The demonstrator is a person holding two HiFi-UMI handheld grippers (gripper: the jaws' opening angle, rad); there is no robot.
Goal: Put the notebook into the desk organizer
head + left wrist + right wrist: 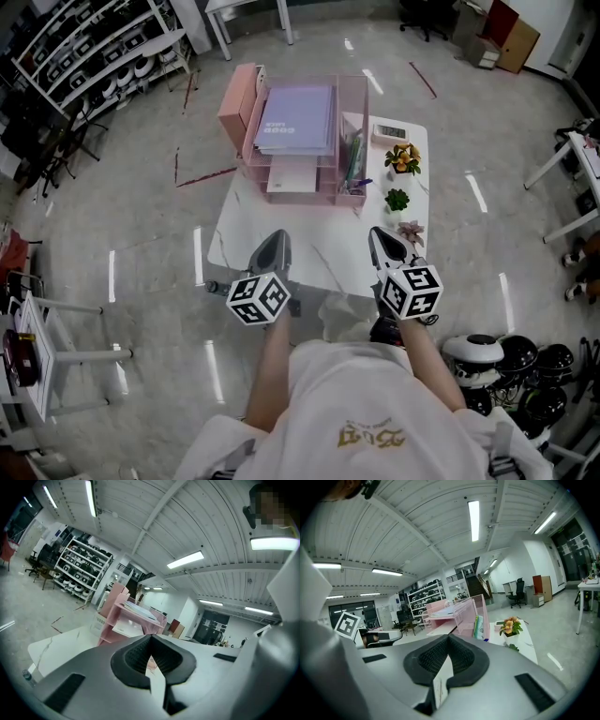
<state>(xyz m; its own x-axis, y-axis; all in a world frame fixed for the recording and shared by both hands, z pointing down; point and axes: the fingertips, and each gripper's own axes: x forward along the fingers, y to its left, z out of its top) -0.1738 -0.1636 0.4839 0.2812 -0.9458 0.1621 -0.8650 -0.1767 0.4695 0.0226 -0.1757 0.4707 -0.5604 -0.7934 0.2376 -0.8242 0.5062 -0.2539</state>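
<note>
Purple notebook [298, 120] lies flat on the top tier of the pink desk organizer [354, 103], which stands at the far end of the white table [319, 248]. My left gripper [272, 246] and right gripper [384, 240] are well short of the organizer, over the table's near edge, both clenched with nothing between the jaws. Potted plants [403, 159] stand just right of the organizer.

The notebook [298, 120] lies atop the desk organizer [353, 98], plants [402, 159] at its right.

Bright overhead strip lights [185, 559], fisheye-bent edges, sharp focus
</note>
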